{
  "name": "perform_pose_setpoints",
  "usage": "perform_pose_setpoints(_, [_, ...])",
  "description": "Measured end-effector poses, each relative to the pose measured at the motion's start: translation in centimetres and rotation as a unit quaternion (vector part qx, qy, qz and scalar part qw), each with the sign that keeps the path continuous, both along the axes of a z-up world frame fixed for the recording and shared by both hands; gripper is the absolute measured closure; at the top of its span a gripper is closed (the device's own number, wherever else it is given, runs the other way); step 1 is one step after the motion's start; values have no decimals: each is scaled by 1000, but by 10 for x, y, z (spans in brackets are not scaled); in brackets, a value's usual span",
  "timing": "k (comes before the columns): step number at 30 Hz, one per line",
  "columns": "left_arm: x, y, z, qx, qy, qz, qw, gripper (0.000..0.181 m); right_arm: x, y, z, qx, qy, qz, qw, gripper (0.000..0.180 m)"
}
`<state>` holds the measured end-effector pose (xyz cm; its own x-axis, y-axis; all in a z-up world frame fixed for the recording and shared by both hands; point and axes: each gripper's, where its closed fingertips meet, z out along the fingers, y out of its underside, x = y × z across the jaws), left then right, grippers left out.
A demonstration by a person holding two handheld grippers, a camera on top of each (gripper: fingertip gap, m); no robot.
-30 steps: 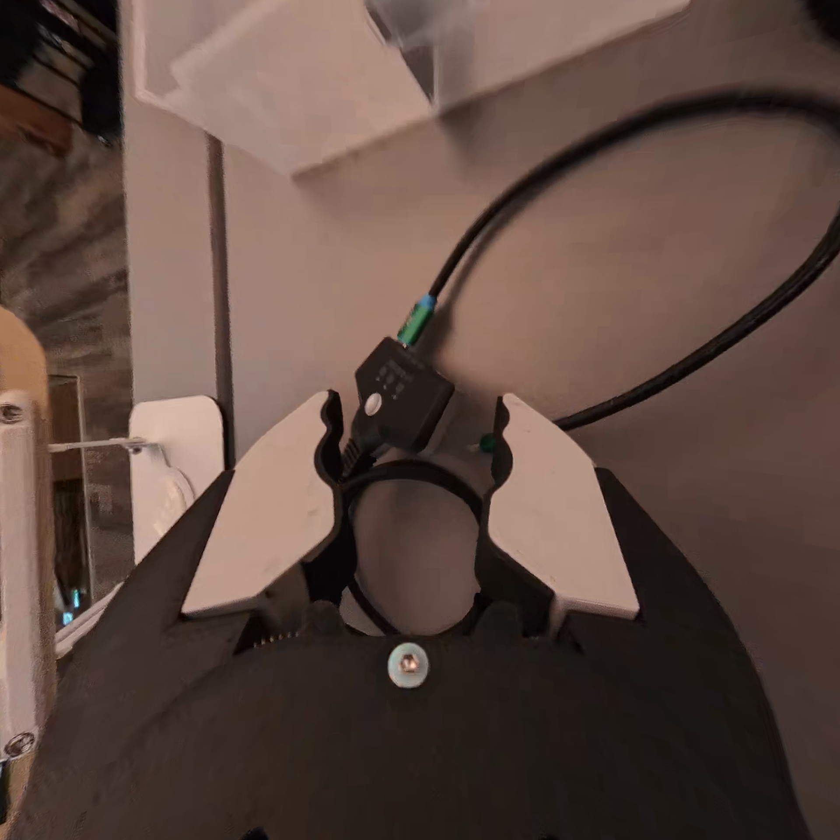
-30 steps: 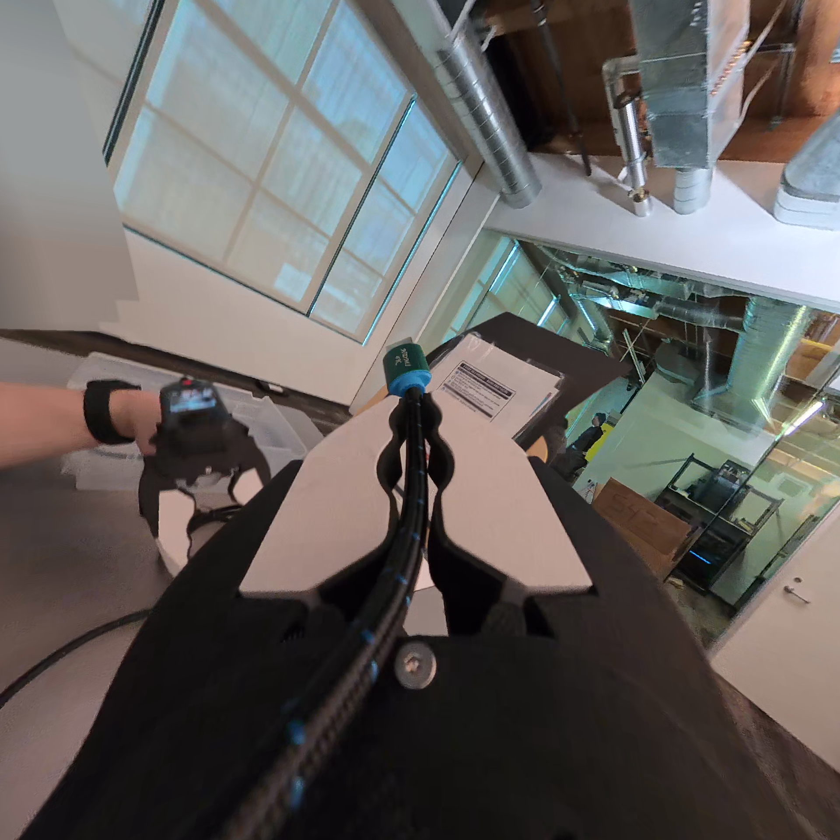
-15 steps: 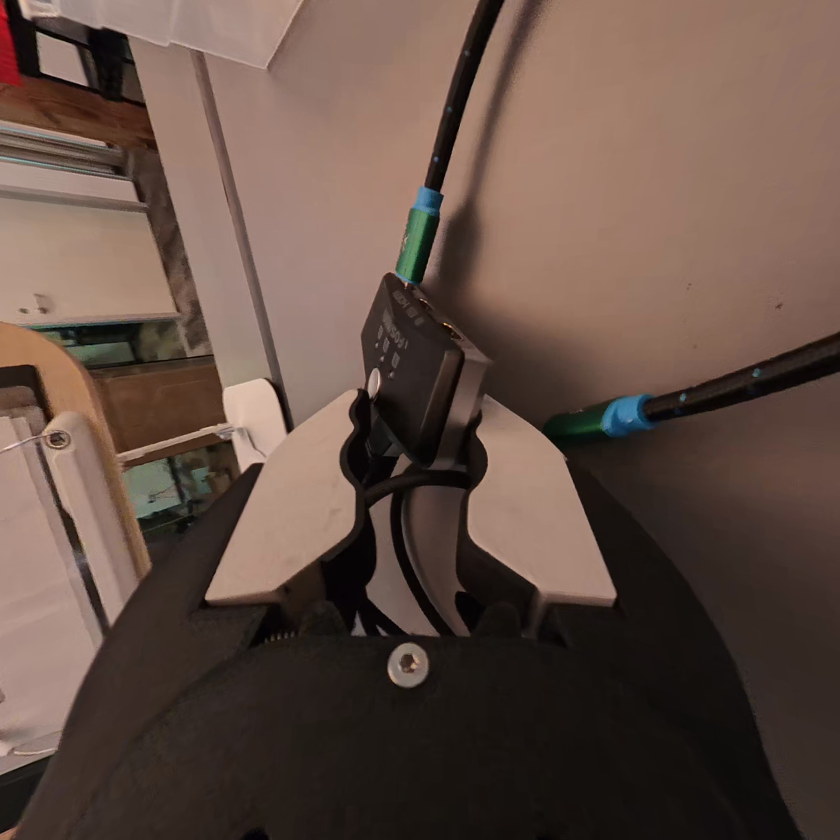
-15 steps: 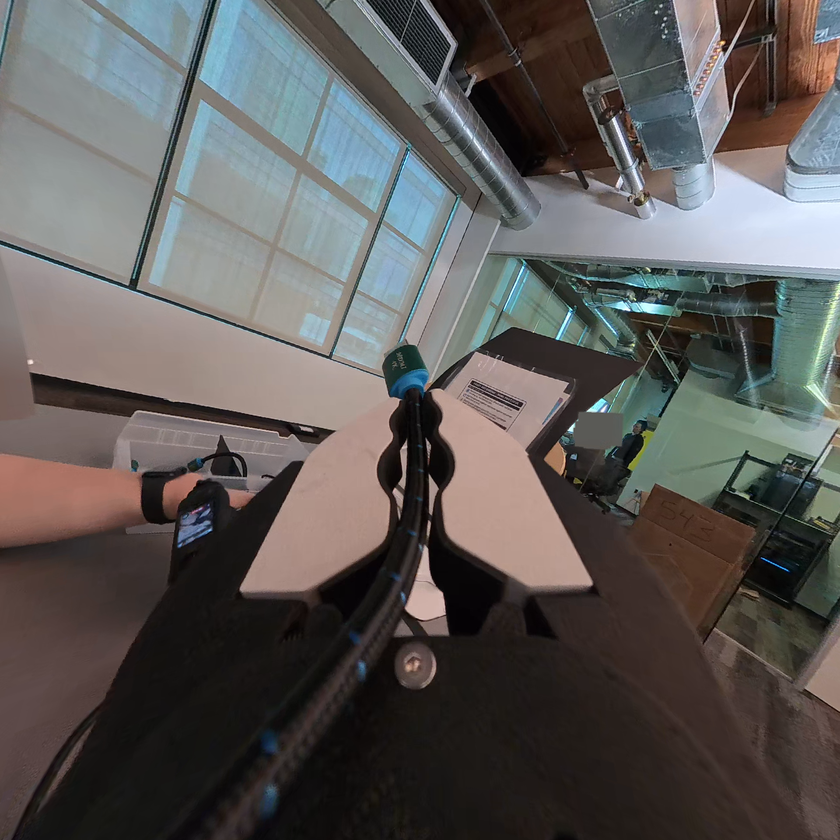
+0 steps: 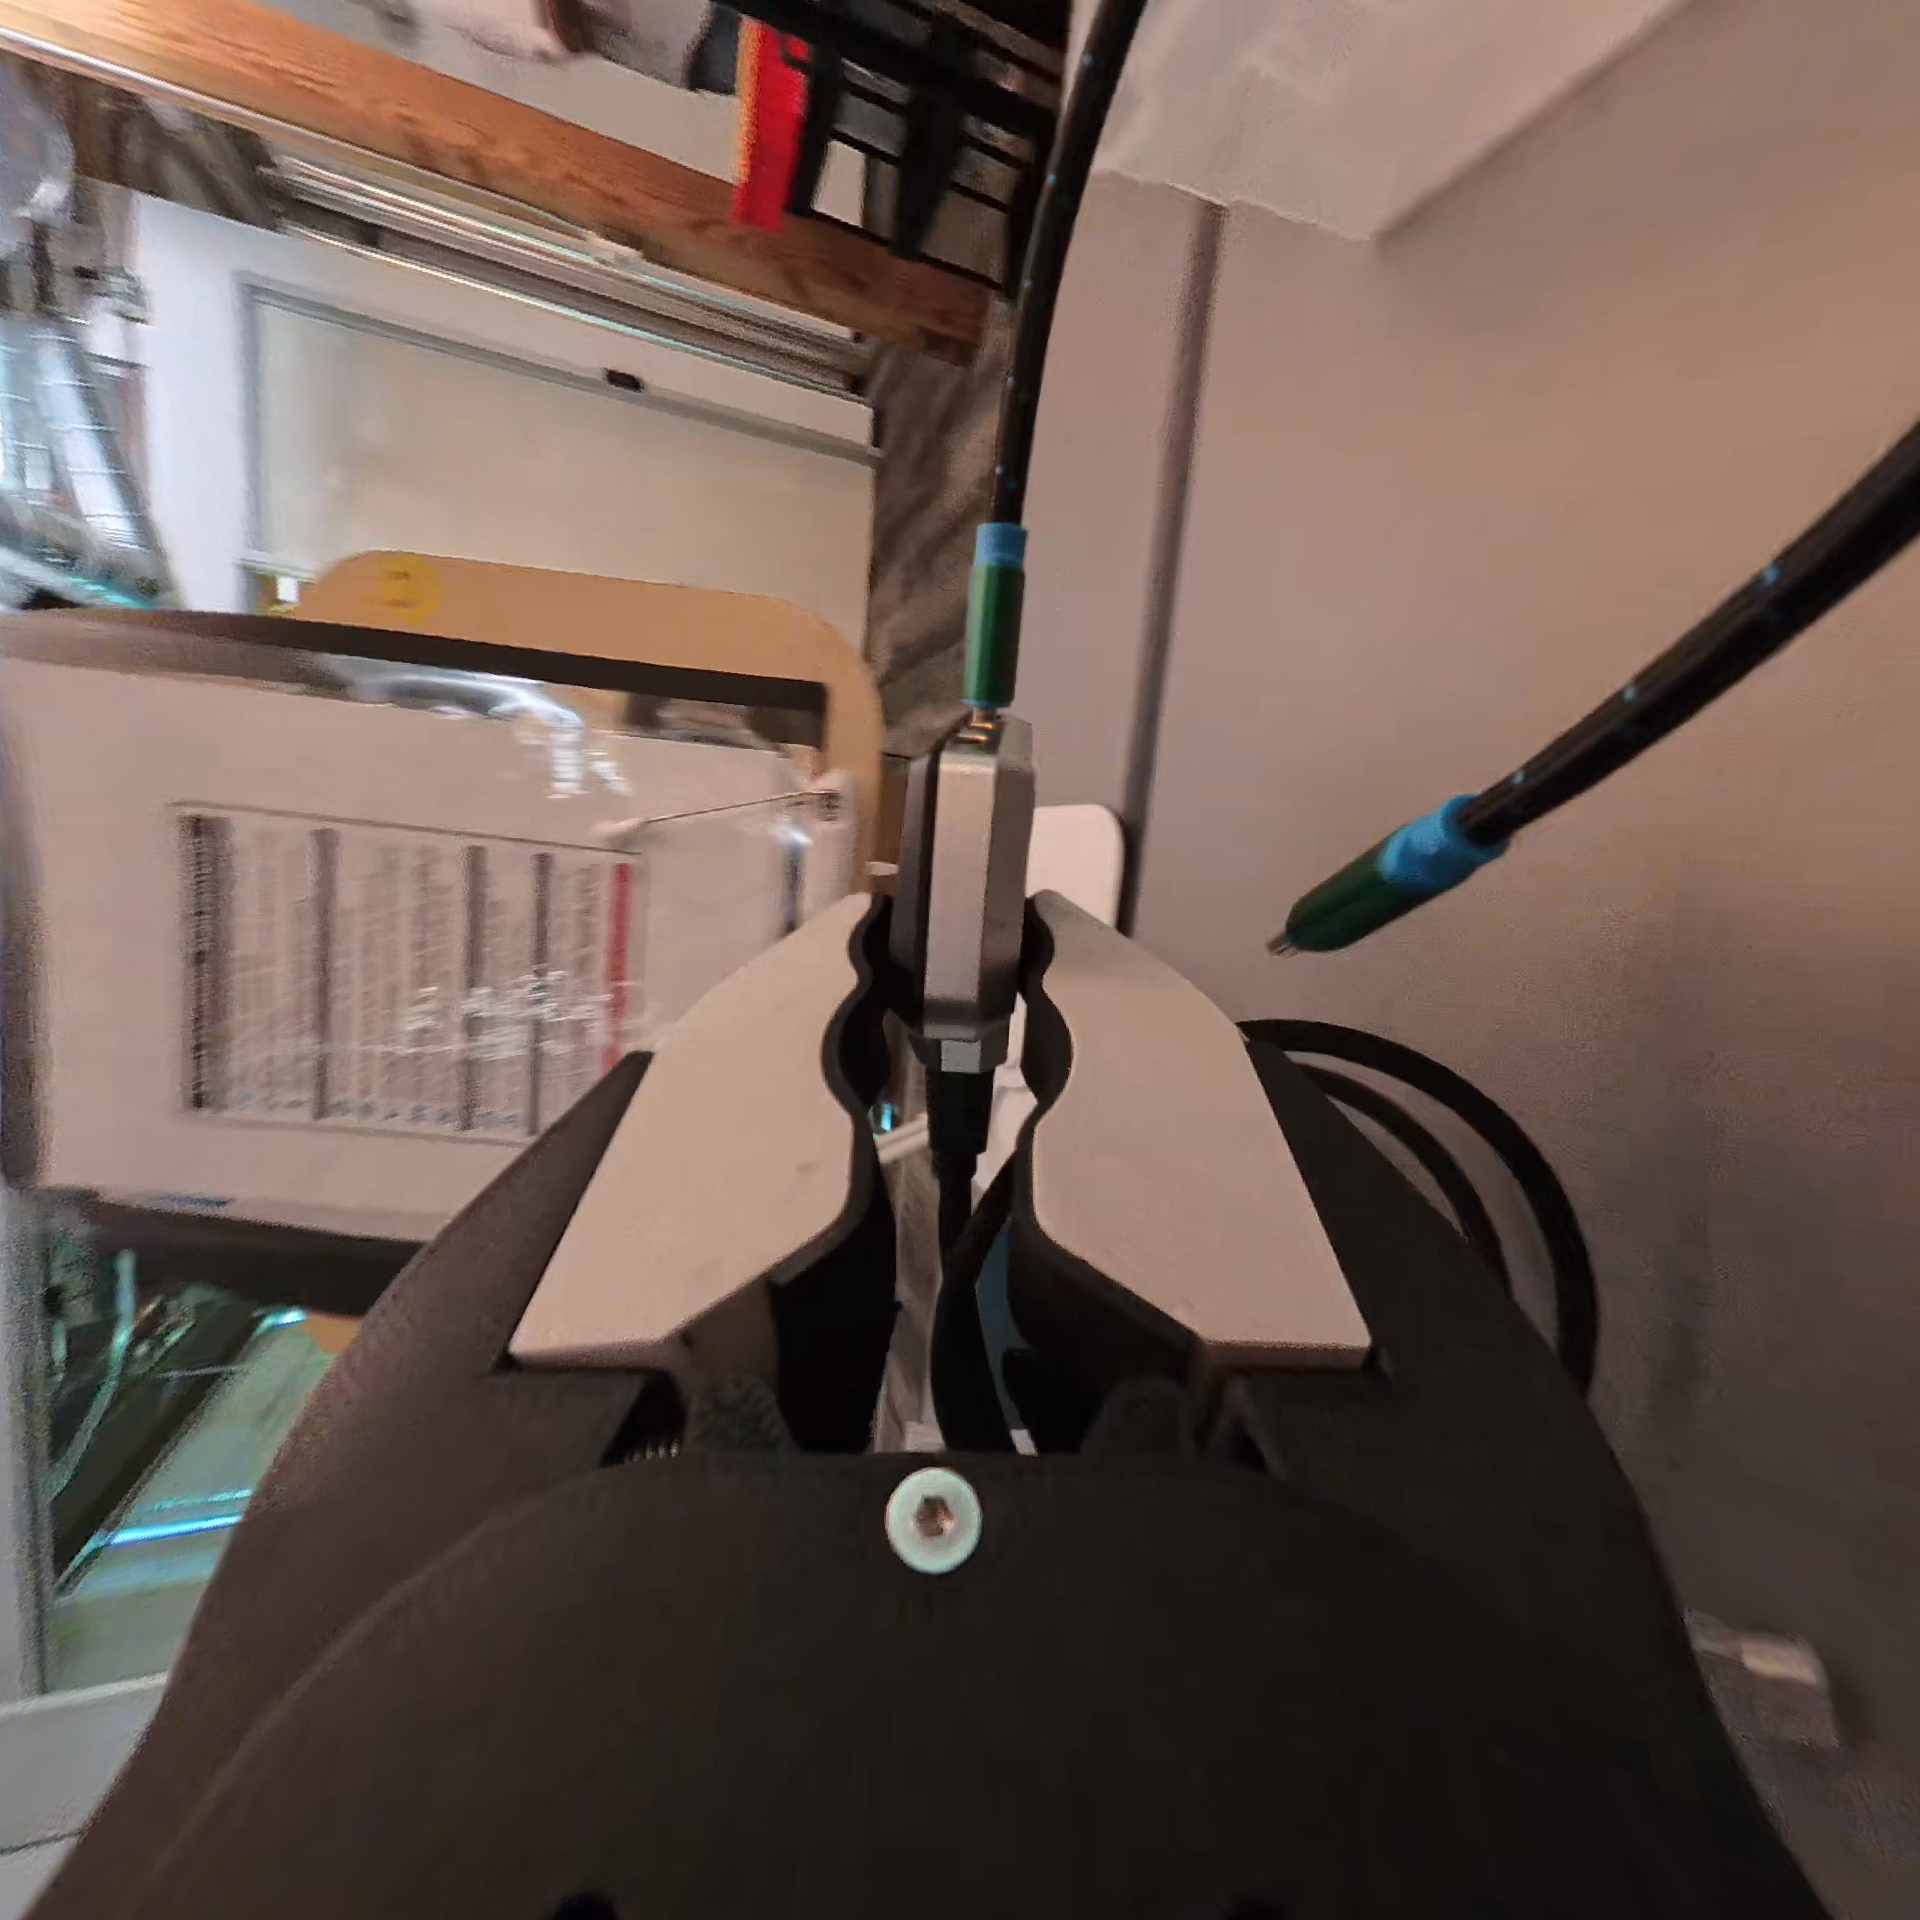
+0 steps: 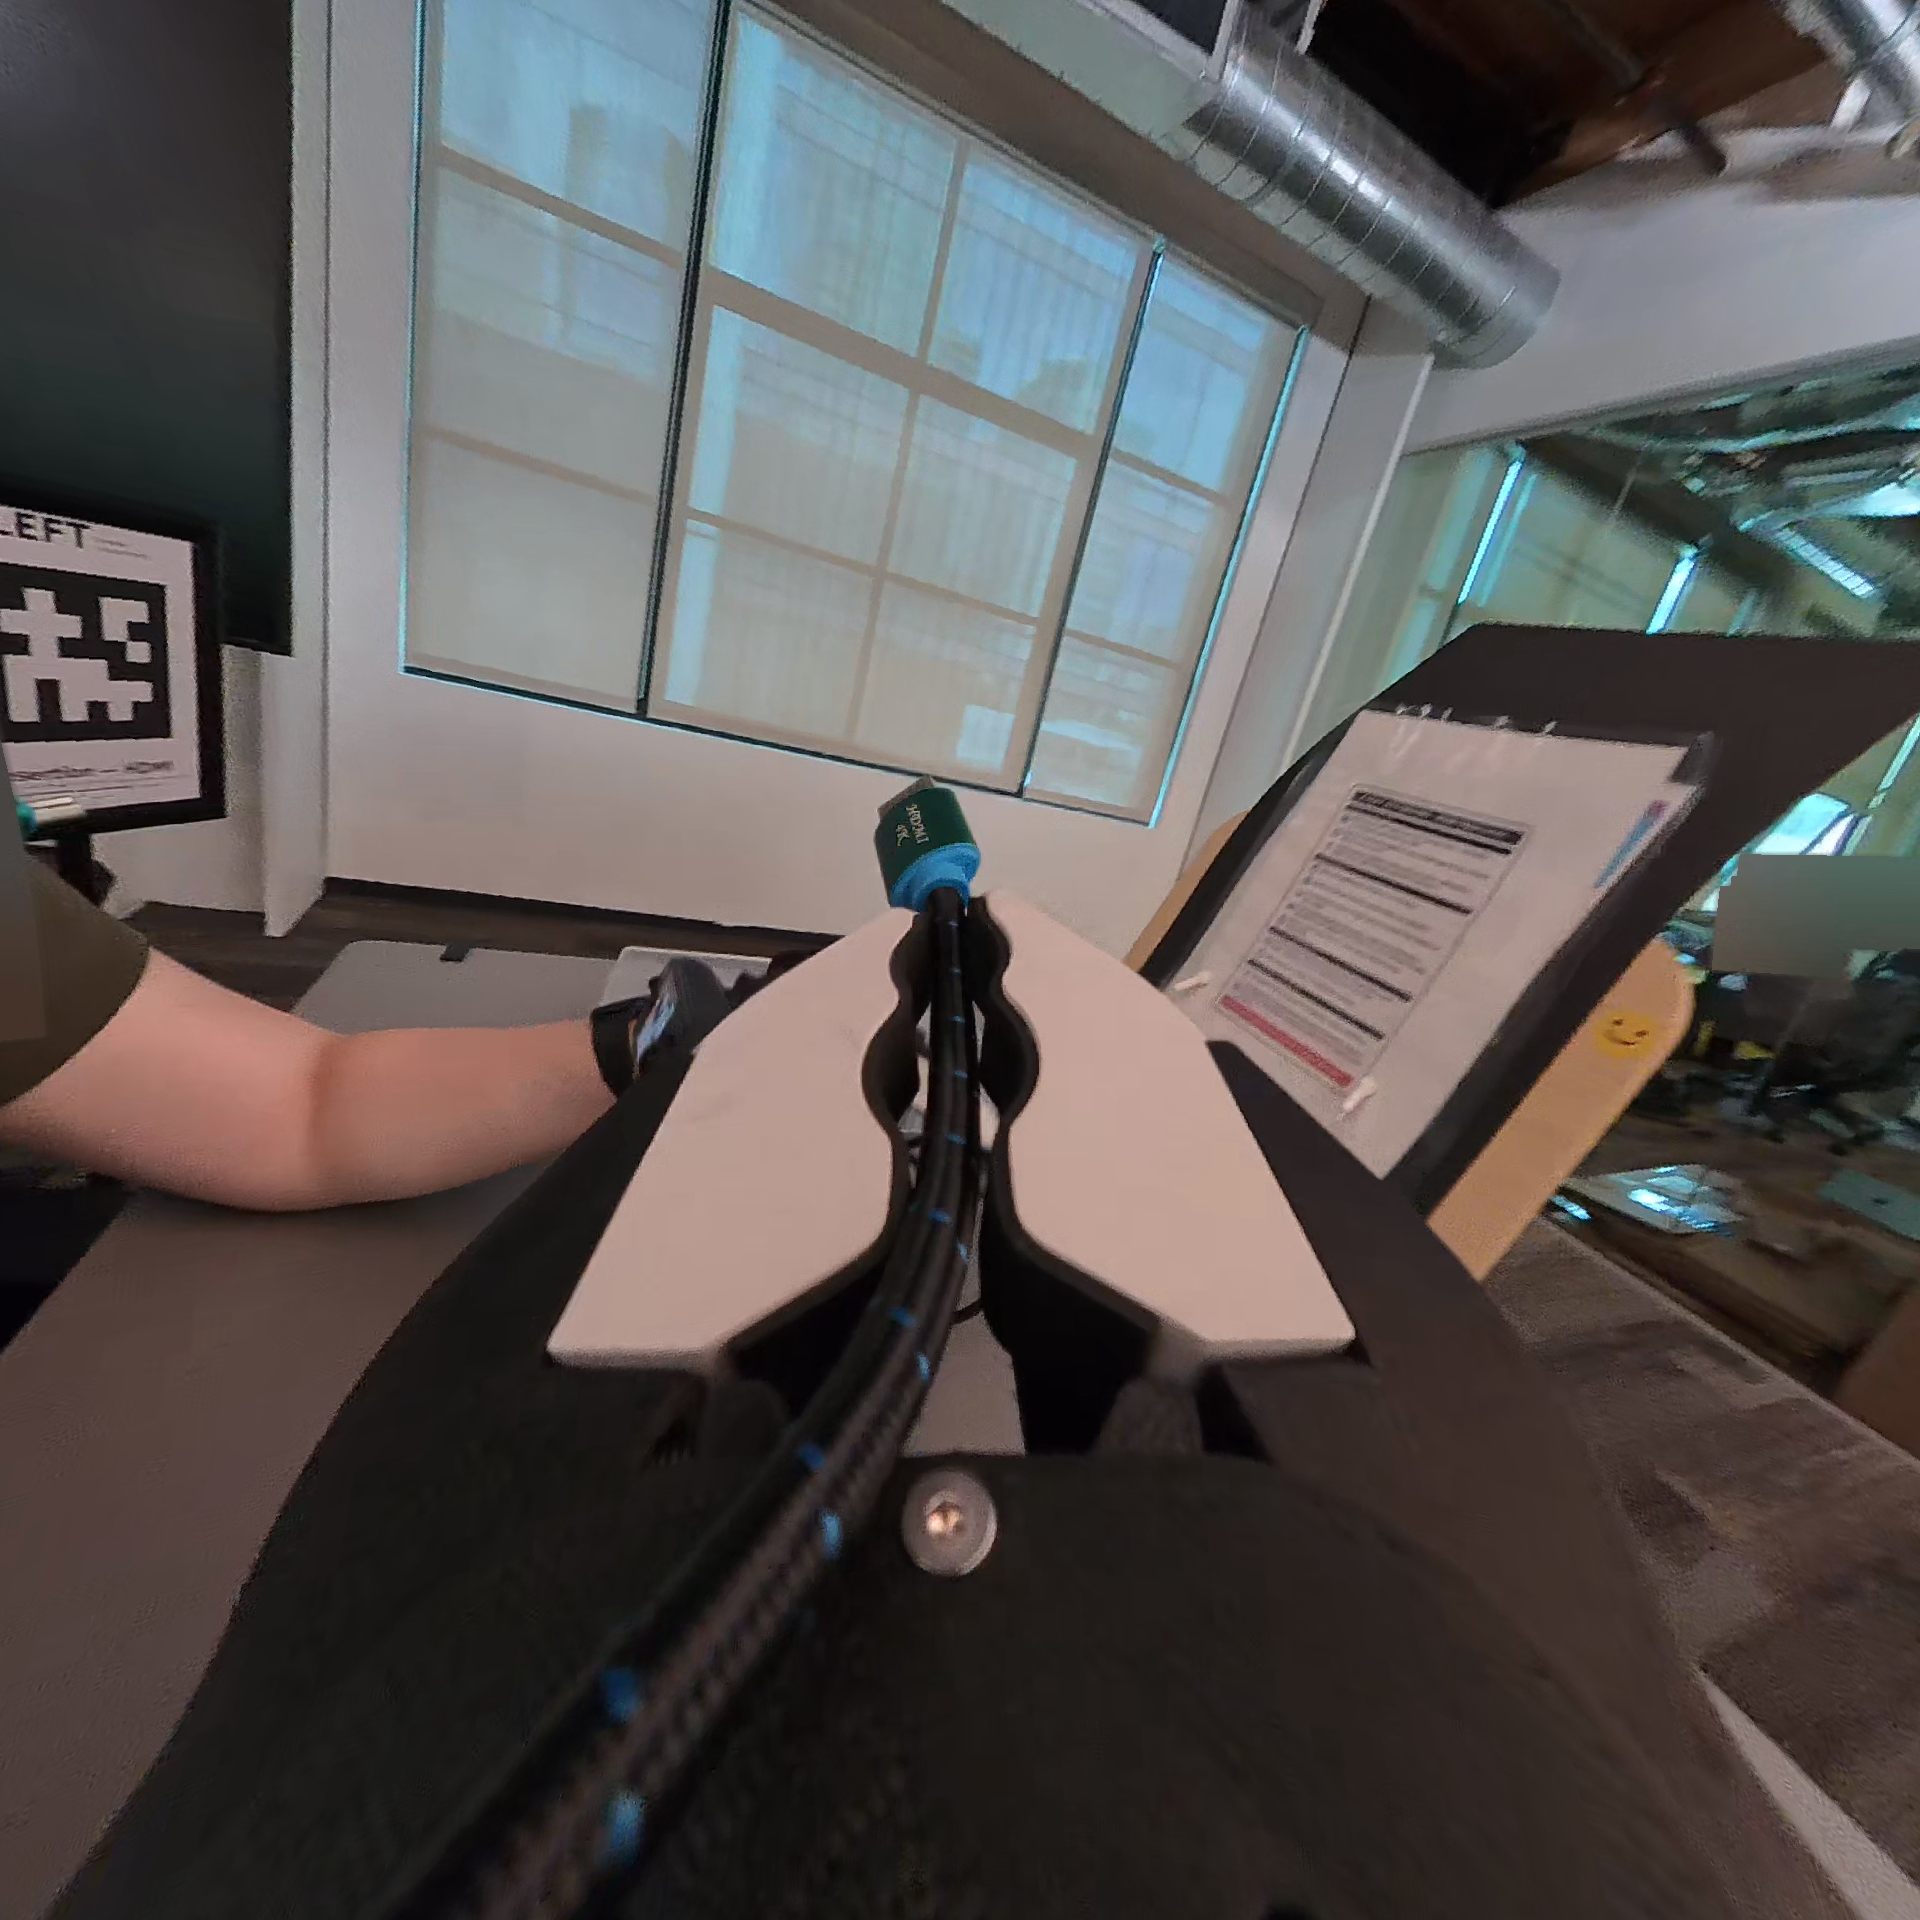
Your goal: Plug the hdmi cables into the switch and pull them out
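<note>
One plug [image 5: 992, 634] (seated) shows leftward only.

Grey table [image 6: 156, 1382], forearm [image 6: 312, 1101] on it.

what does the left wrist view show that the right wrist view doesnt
Only the left wrist view shows the switch clamped edge-on in the left gripper, with one green-ended hdmi cable plugged into its far end.

Only the right wrist view shows the right gripper shut on a braided cable, plus the person's forearm and a big window.

Both show that free green plug, unplugged.
</note>
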<state>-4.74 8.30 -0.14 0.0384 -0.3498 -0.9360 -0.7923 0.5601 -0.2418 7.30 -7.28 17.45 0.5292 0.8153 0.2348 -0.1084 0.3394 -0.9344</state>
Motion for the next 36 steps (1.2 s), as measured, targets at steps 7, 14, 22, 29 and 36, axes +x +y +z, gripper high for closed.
perform_pose_setpoints(7, [-22,-27,84,82,-125,-38,988,160,-38,6,3,-61,39,83,994,172])
perform_pose_setpoints(14, [-52,-48,135,156,-176,-38,971,159,-21,-2,20,-73,88,74,991,172])
perform_pose_setpoints(22, [-64,-47,152,228,-185,-2,956,160,-55,-13,32,-107,64,0,992,173])
perform_pose_setpoints(29, [-54,-39,137,254,-156,3,954,160,-92,-14,30,-175,102,41,978,173])
perform_pose_setpoints(36, [-40,-51,135,285,-157,-24,945,160,-105,27,-3,-275,144,92,946,174])
